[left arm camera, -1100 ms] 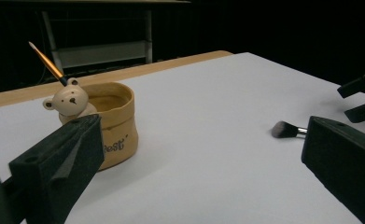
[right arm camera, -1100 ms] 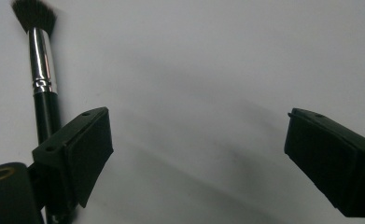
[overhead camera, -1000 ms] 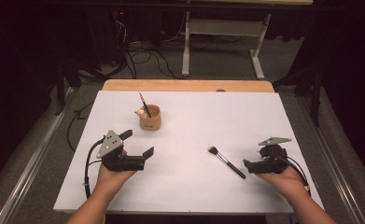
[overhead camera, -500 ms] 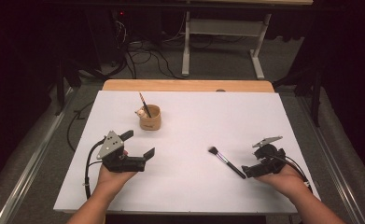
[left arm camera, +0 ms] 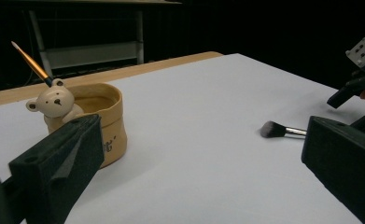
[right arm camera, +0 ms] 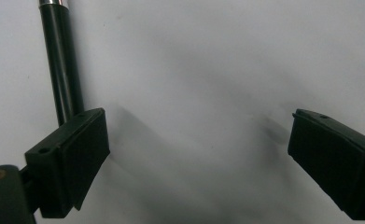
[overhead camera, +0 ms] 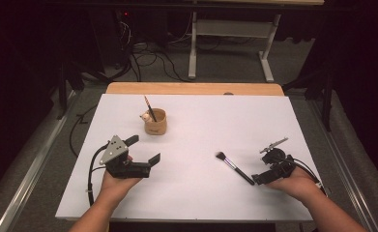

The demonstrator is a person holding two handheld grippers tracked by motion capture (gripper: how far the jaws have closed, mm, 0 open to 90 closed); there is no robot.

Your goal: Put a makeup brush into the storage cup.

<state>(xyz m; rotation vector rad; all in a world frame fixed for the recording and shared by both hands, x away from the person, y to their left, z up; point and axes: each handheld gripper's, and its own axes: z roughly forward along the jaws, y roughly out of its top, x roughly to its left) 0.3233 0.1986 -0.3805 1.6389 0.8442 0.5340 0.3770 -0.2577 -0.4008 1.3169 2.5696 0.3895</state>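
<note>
The makeup brush (overhead camera: 234, 167) lies flat on the white table (overhead camera: 201, 125) in the lower right of the high view, its long axis slanting from the dark bristle head at upper left down to the handle end at lower right. That handle end sits just at the right gripper (overhead camera: 260, 179), whose jaws stand wide and released; in the right gripper view the black handle (right arm camera: 61, 65) runs up the left edge, outside the left finger (right arm camera: 73, 158) rather than between the pair. The left gripper (overhead camera: 145, 155), lower left of the high view, is also released and holds nothing, well apart from the brush.
</note>
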